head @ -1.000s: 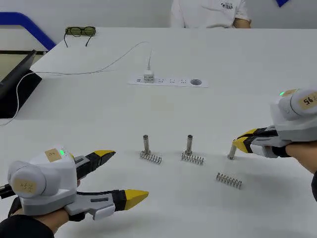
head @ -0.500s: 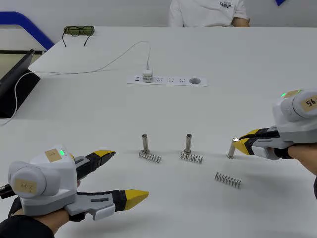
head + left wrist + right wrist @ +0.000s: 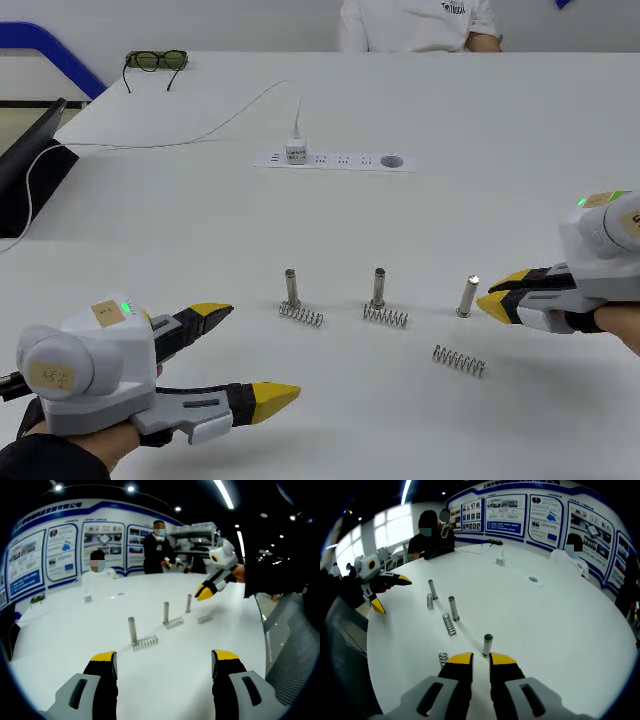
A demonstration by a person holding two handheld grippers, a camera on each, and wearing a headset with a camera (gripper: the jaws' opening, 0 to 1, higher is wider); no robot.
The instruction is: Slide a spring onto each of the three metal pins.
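Right claw (image 3: 495, 303) is hovering almost closed and empty, its tips just beside the right pin (image 3: 468, 295). This pin is standing mid-counter (image 3: 450, 120) in a row with the middle pin (image 3: 379, 283) and the left pin (image 3: 291, 285). The middle spring (image 3: 386, 317) and the left spring (image 3: 302, 316) are lying at their feet, and a third spring (image 3: 459, 361) is lying closer to the near edge. Left claw (image 3: 258, 350) is gaping wide, empty.

Left tongs (image 3: 250, 352) low, level, jaws spread wide. Right tongs (image 3: 493, 300) level, pointing left, jaws barely apart.

Office-like exhibition hall, large white table (image 3: 450, 110), blue-trimmed poster boards (image 3: 520, 515) along wall, ceiling strip lights (image 3: 223, 494)
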